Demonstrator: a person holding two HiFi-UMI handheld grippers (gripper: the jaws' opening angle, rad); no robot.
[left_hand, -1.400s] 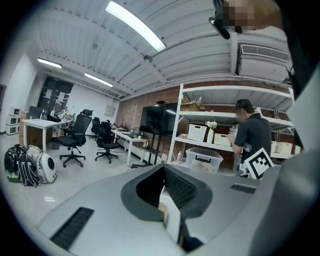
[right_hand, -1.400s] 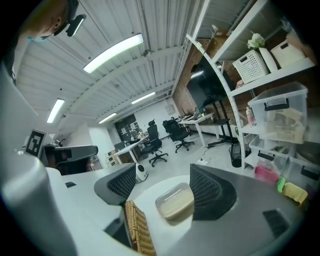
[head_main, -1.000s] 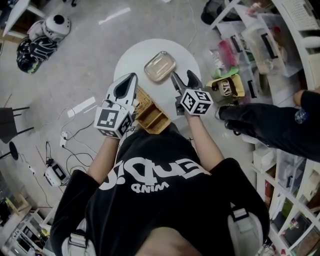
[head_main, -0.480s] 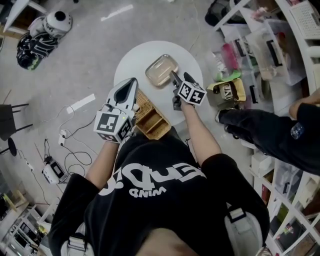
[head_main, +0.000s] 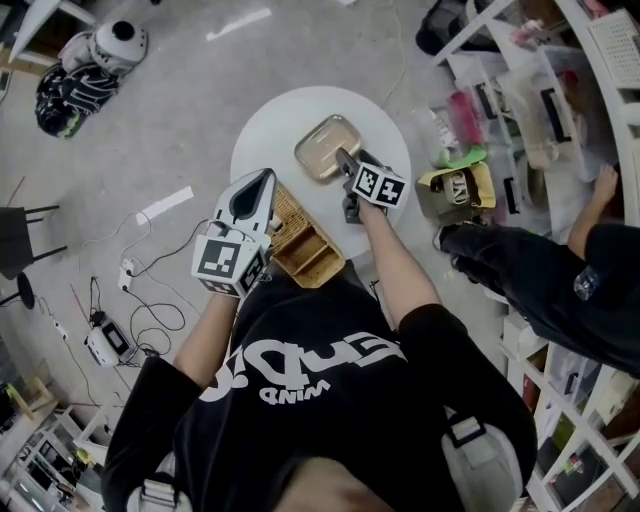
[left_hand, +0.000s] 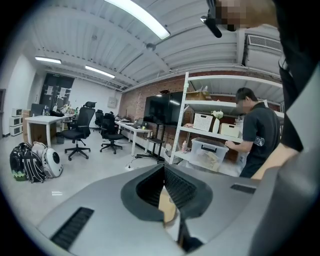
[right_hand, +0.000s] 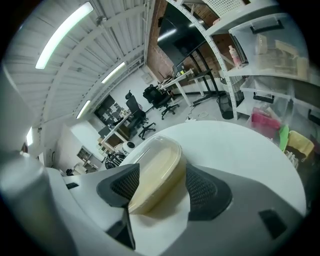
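Lidded box (head_main: 326, 146) lies flat on the table (head_main: 388, 128), so my right gripper (right_hand: 161, 180) straddles it, jaws apart, while my left gripper (left_hand: 163, 168) hovers closed and empty.

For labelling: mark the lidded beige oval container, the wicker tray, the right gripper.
lidded beige oval container (head_main: 325, 146), head view, lid top
wicker tray (head_main: 288, 208), head view, rim
right gripper (right_hand: 161, 175), right gripper view, between fingertips

The right claw (head_main: 345, 165) is covering the lidded container's (head_main: 322, 145) near end, and the left claw (head_main: 260, 183) is hiding part of the wicker basket (head_main: 305, 245) beneath it.
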